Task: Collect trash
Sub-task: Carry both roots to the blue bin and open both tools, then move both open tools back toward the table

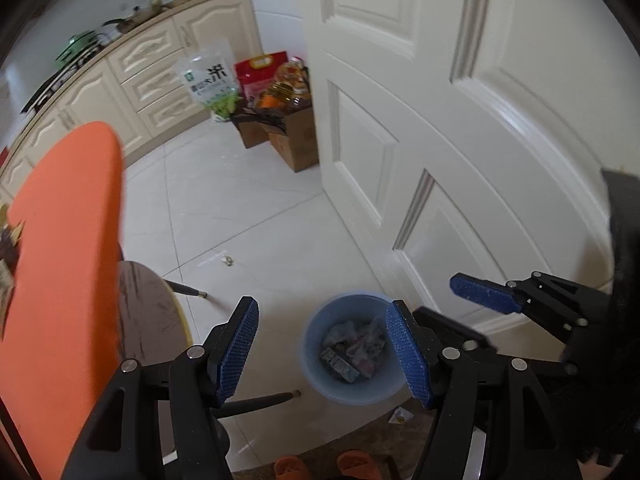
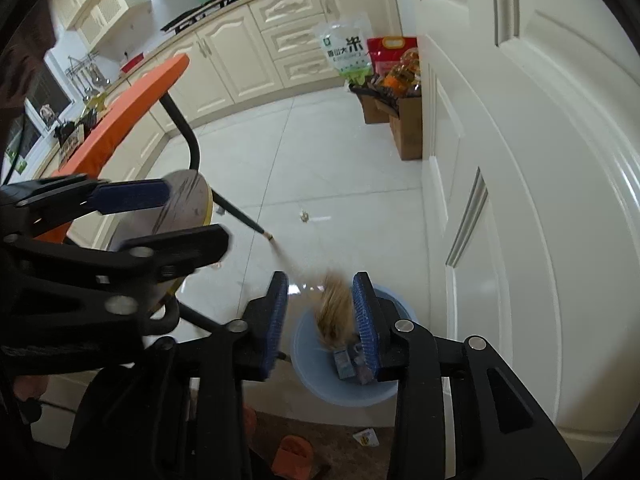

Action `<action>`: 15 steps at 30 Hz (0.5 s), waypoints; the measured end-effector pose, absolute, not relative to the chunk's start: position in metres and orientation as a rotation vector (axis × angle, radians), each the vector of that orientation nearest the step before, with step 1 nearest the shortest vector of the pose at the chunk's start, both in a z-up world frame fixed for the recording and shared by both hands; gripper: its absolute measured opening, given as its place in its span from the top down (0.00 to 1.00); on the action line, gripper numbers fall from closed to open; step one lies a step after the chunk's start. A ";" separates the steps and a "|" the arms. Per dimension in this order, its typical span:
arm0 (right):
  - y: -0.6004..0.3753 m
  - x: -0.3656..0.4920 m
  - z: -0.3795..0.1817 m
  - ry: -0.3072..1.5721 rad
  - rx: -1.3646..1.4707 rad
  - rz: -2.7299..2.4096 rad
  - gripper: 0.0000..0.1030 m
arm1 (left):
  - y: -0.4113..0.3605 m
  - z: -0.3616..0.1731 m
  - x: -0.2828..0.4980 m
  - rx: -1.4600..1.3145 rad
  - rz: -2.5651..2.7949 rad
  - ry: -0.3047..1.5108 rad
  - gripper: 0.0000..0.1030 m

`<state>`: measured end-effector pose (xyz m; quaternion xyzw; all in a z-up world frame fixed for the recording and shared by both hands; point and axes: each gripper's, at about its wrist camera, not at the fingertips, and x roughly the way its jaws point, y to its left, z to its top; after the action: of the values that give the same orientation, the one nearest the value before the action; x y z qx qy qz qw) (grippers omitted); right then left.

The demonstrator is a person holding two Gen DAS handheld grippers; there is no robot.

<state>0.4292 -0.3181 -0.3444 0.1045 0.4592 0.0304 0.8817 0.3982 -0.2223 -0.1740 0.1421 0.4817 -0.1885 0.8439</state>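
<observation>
The blue bin (image 1: 352,350) is sitting on the white tile floor (image 1: 240,216) just beside the door (image 1: 460,120), already holding crumpled wrappers and a small carton (image 2: 343,362). In the right wrist view a blurred tan scrap (image 2: 334,312) is showing between your right gripper's (image 2: 322,324) blue pads, over the bin's mouth — it is lying close against the right-hand pad, and you cannot tell whether that pad is touching it; the other pad is standing clear of it. So the right jaws are standing partly apart rather than clamping.

Your left gripper (image 1: 326,354) is hanging over the bin too, its jaws wide apart with nothing between them — only the bin is showing through the gap. Each gripper is appearing at the edge of the other's view, so the two are working side by side.

More trash is lying loose: a small crumpled bit (image 1: 229,261) out on the tiles, well apart from the bin, and a small wrapper (image 1: 400,416) near the bin's base, where the tiles are meeting a brown mat (image 2: 332,436).

To the left, a round stool (image 2: 182,208) with black legs is standing under an orange board (image 1: 68,240). Farther off, cardboard boxes (image 1: 292,140) and rice bags (image 1: 208,80) are sitting by the cream cabinets (image 2: 248,52).
</observation>
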 end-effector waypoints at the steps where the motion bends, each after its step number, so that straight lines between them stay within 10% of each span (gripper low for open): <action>1: -0.315 0.430 -0.344 0.959 0.207 0.062 0.51 | -0.215 -0.167 0.392 0.283 -0.400 1.007 0.39; 13: -0.276 0.401 -0.275 0.851 0.164 0.076 0.35 | -0.148 -0.094 0.329 0.189 -0.387 0.853 0.38; 15: -0.264 0.397 -0.256 0.814 0.147 0.087 0.20 | -0.129 -0.082 0.320 0.175 -0.375 0.822 0.35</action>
<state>0.3969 -0.2636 -0.2557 0.0715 0.3954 0.0424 0.9147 0.3197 -0.1287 -0.0822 0.0844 0.3964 -0.1807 0.8961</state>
